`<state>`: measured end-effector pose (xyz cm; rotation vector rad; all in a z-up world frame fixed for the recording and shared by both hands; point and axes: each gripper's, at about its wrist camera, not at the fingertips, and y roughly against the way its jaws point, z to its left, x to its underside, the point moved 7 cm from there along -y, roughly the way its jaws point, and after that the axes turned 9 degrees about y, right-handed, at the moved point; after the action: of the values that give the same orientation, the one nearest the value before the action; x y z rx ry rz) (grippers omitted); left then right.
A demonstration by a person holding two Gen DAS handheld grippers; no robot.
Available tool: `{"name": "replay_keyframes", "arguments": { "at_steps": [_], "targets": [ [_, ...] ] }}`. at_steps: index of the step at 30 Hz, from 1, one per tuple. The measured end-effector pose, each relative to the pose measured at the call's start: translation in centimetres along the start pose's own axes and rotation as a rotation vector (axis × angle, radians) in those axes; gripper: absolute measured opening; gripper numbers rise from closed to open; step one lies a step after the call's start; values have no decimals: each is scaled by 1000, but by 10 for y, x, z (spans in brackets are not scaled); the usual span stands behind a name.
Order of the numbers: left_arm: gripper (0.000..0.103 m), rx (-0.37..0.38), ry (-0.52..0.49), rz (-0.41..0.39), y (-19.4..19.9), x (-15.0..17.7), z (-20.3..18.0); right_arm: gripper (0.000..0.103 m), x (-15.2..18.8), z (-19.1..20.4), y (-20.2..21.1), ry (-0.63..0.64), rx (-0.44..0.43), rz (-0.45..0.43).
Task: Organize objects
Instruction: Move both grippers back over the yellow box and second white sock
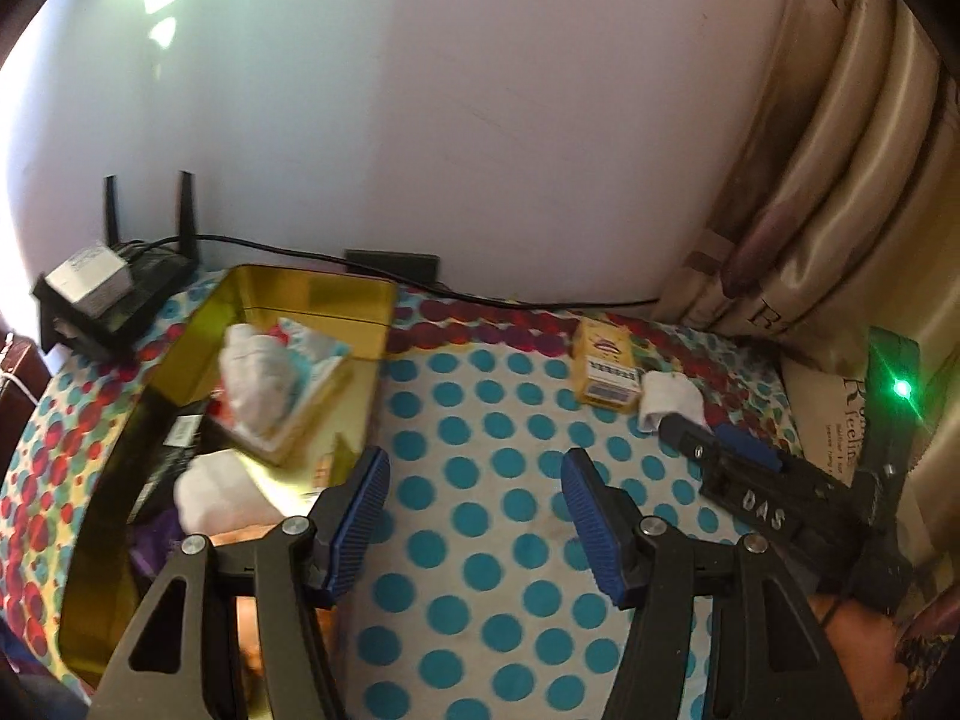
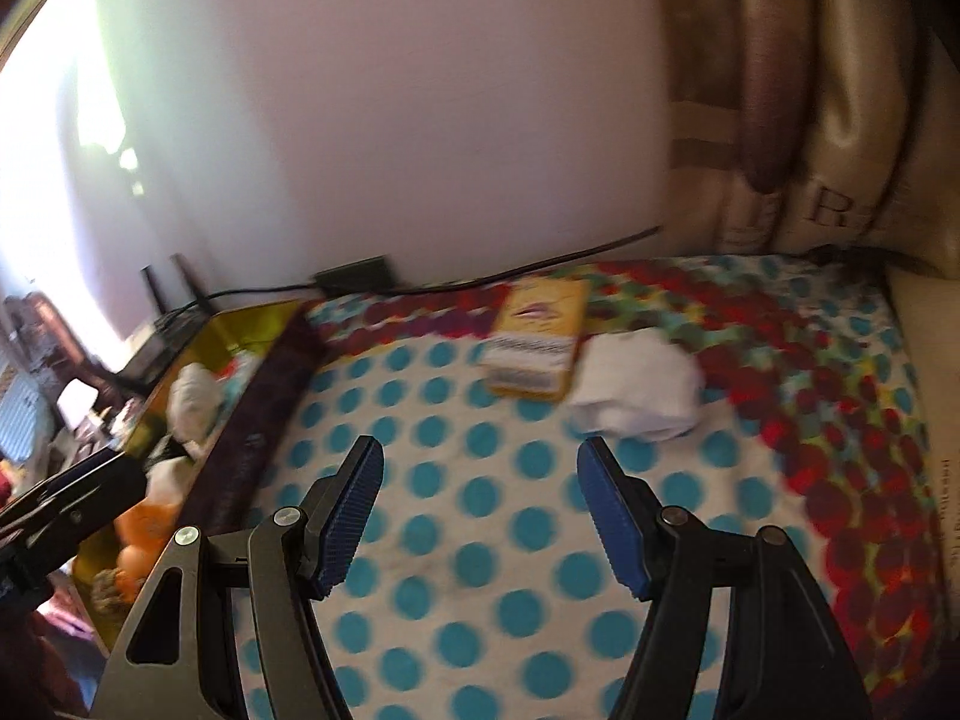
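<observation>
I had the left hand-held gripper (image 1: 474, 516) over the dotted cloth (image 1: 480, 420) on the desk, its blue pads apart with only cloth between them. My right hand-held gripper (image 2: 480, 516) was the same, jaws apart and empty above the turquoise dots; from the left camera I could see it (image 1: 729, 447) coming in from the right, its green light glowing. Ahead of me lay the yellow box (image 2: 531, 336), flat on the cloth near the wall, and touching its right side a white bundle of cloth (image 2: 636, 393), too blurred for me to say more about it. Off to my left sat the open gold tin (image 1: 312, 291), already crowded: a white bundle (image 1: 255, 375) on top of a flat printed packet (image 1: 300, 408), another white lump (image 1: 210, 492) nearer me, and a dark carton along the tin's left wall. In the right view I caught something orange (image 2: 135, 546) low in the tin, but I could not tell what it was. The tin's near wall stood between my left fingers and its contents. Behind it a black router (image 1: 120, 300) with two aerials and a small white box on top crowded the corner, and a black cable (image 1: 420, 282) ran along the foot of the wall. To the right, beige curtains (image 1: 840, 180) hung down to the desk edge.
</observation>
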<state>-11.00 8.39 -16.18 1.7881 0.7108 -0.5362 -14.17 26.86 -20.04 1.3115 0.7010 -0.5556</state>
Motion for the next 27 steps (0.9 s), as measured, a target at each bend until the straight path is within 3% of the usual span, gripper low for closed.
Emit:
{"name": "replay_keyframes", "arguments": {
  "at_steps": [5, 12, 27],
  "targets": [
    [65, 20, 3, 31, -18, 1, -14, 66, -4, -41, -10, -51, 79, 1],
    [66, 7, -8, 55, -37, 2, -24, 66, -15, -75, -33, -60, 119, 22],
    [66, -25, -26, 75, -62, 1, -30, 66, -15, -72, -68, -21, 83, 62]
  ]
}}
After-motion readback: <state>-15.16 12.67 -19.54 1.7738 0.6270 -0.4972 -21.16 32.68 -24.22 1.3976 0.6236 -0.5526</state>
